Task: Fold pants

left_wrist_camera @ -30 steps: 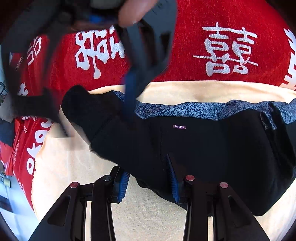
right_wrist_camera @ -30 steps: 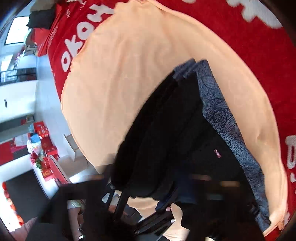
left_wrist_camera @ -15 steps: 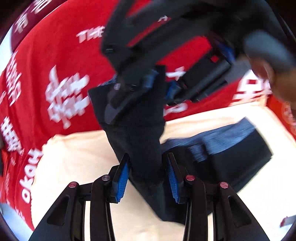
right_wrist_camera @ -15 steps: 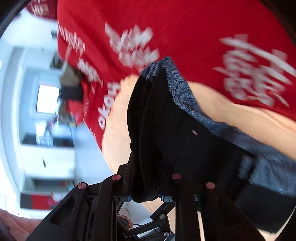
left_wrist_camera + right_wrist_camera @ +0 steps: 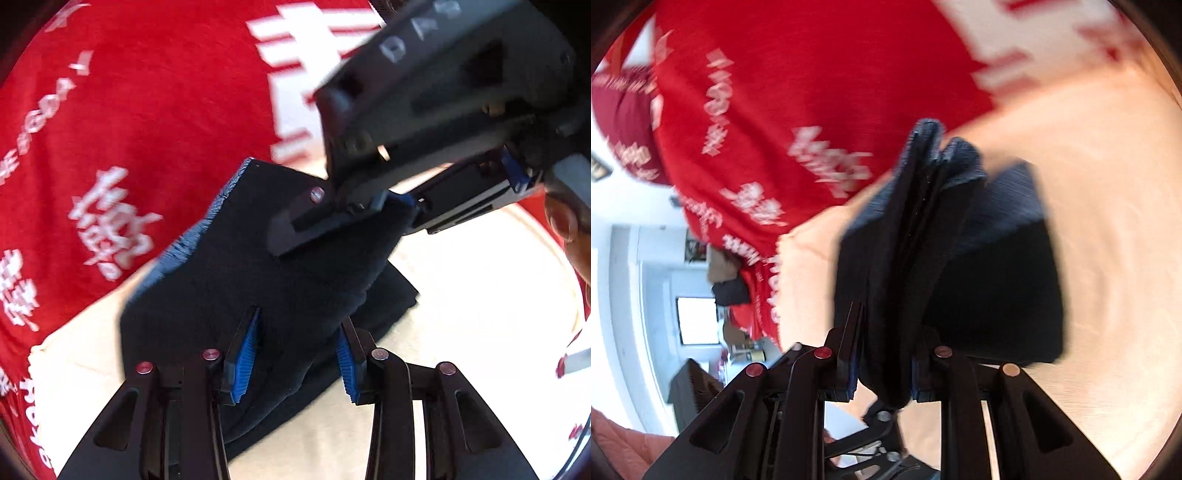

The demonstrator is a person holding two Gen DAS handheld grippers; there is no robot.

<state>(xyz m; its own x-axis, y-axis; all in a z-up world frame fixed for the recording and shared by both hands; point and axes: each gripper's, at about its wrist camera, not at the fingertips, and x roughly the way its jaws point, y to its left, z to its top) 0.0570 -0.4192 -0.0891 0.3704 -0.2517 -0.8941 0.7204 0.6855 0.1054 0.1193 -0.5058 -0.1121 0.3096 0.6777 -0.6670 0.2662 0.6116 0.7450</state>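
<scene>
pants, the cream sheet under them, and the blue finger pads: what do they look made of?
Pants: soft matte black fabric, likely a knit; it drapes and bunches, and the blue-grey edge looks woven or ribbed. Cream sheet: plain matte cloth, faintly textured, possibly cotton; too blurred to tell. Blue pads of the left gripper: ridged, likely rubber or soft plastic. The red cloth beneath looks fuzzy, towel-like.

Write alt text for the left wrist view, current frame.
The left tool is shut on a fold of black pants, lifted above a cream towel. The right tool reaches in from the upper right, clamped on the fabric's far edge. A red cloth with white lettering fills the background.
</scene>
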